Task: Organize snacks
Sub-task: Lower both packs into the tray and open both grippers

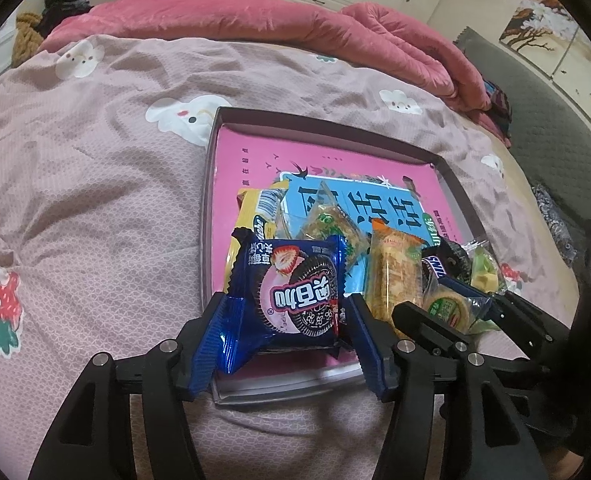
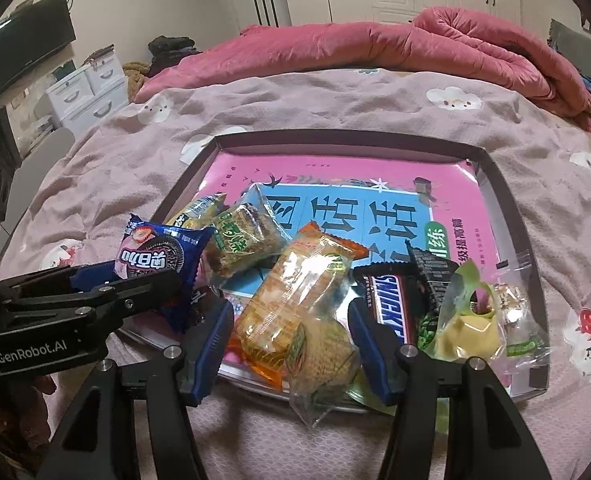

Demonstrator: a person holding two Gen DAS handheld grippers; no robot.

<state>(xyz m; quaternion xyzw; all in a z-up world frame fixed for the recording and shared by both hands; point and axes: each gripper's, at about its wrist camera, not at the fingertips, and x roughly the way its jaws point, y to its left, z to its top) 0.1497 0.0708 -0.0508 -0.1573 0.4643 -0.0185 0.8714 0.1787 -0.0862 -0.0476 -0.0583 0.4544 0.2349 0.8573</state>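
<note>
Left wrist view shows the left hand-held gripper (image 1: 285,314) grasping the Oreo packet (image 1: 295,288) above the tray's (image 1: 455,184) near edge, while the right hand-held gripper (image 2: 291,320) grasps the yellow biscuit packet (image 2: 295,304); slick wrappers may slip if either grip loosens.

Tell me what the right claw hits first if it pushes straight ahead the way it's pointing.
Likely the clear-wrapped yellow biscuit pack already lying between the right claw pads; past it, the orange-ended pack. Depth is uncertain.
</note>
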